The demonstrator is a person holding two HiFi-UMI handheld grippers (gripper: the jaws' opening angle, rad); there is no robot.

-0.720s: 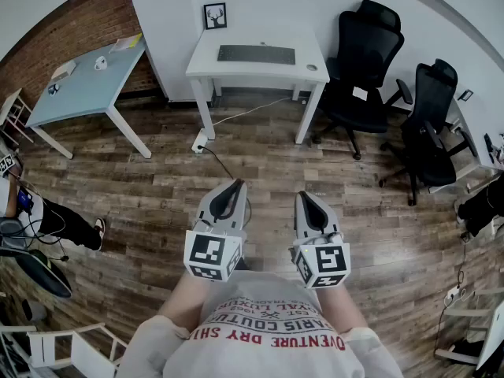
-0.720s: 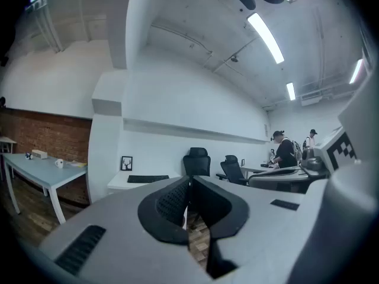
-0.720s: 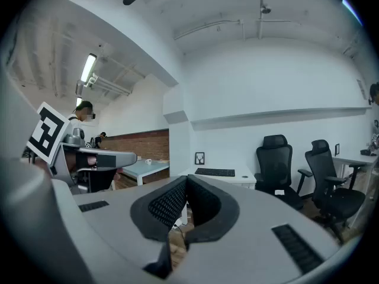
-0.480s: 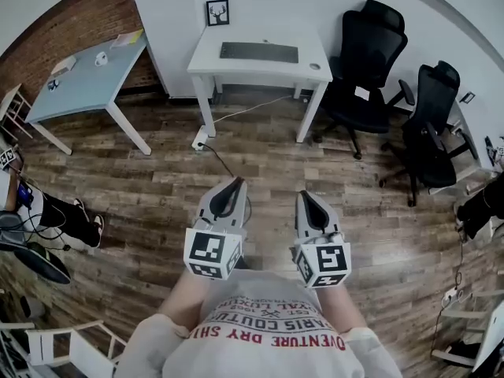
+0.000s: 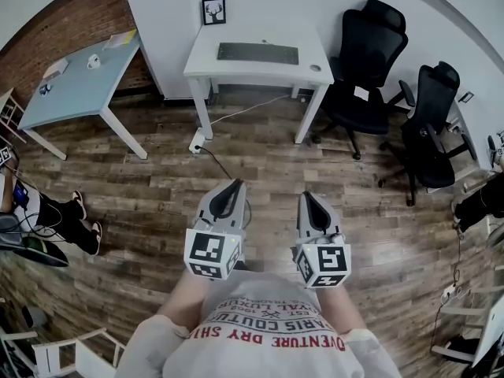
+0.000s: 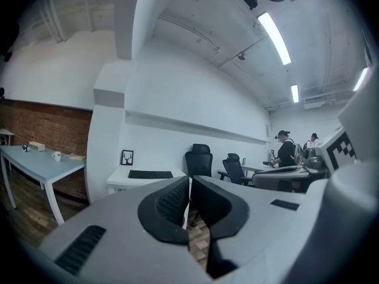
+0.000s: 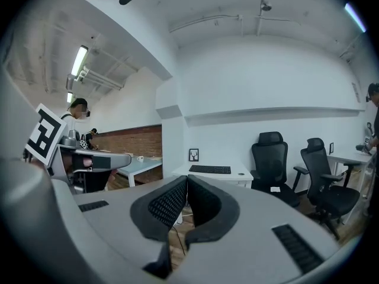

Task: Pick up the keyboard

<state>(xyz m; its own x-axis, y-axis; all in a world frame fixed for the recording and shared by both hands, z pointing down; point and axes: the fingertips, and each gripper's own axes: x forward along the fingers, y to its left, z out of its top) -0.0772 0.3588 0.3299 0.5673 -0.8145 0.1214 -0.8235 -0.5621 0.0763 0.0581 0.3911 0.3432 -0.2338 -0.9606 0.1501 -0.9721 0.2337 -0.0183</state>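
A black keyboard (image 5: 257, 53) lies on a white desk (image 5: 206, 63) against the far wall, also seen as the keyboard (image 6: 150, 174) in the left gripper view and the keyboard (image 7: 209, 170) in the right gripper view. My left gripper (image 5: 235, 186) and right gripper (image 5: 305, 198) are held side by side in front of my chest, far short of the desk and over the wooden floor. Both are shut with nothing between their jaws. The left gripper (image 6: 189, 182) and right gripper (image 7: 187, 181) point roughly level toward the desk.
A small framed picture (image 5: 214, 12) stands at the desk's back left. Two black office chairs (image 5: 368, 61) stand to the desk's right. A pale blue table (image 5: 75, 85) with small items is at the left. A cable and power strip (image 5: 197, 142) lie on the floor. A seated person's legs (image 5: 59, 219) show at far left.
The view has shifted slightly; the desk and blue table sit a little further left in the head view. Both grippers keep their pose and stay shut.
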